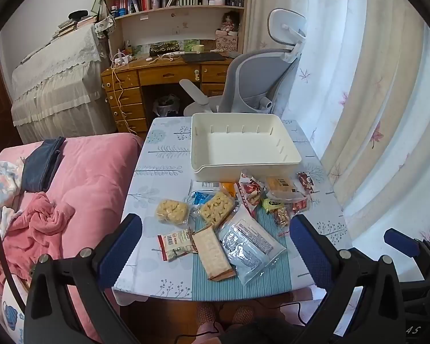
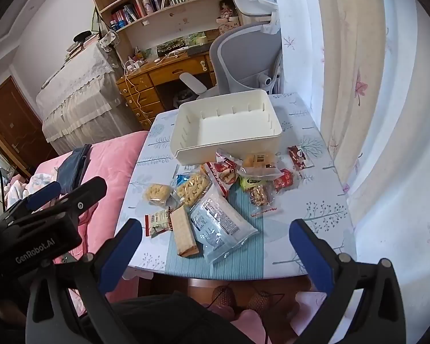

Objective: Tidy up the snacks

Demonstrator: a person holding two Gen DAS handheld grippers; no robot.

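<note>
Starting: both tongs, left gripper (image 1: 215, 246) and right gripper (image 2: 215, 246), gape empty; snacks (image 1: 223, 218) ahead, white bin (image 1: 245, 146) beyond. Next: pick 1 packet.

I see my left gripper (image 1: 215, 242) spread wide with nothing between its blue pads, hovering above the table's near edge. Snack packets lie scattered before an empty cream plastic tray (image 1: 245, 169) on the leaf-patterned pale blue tablecloth (image 1: 163, 149).

Small table (image 1: 146, 269), patterned cloth: white bin (image 1: 245, 146) at far end, snack packets (image 1: 215, 223) nearer.
</note>
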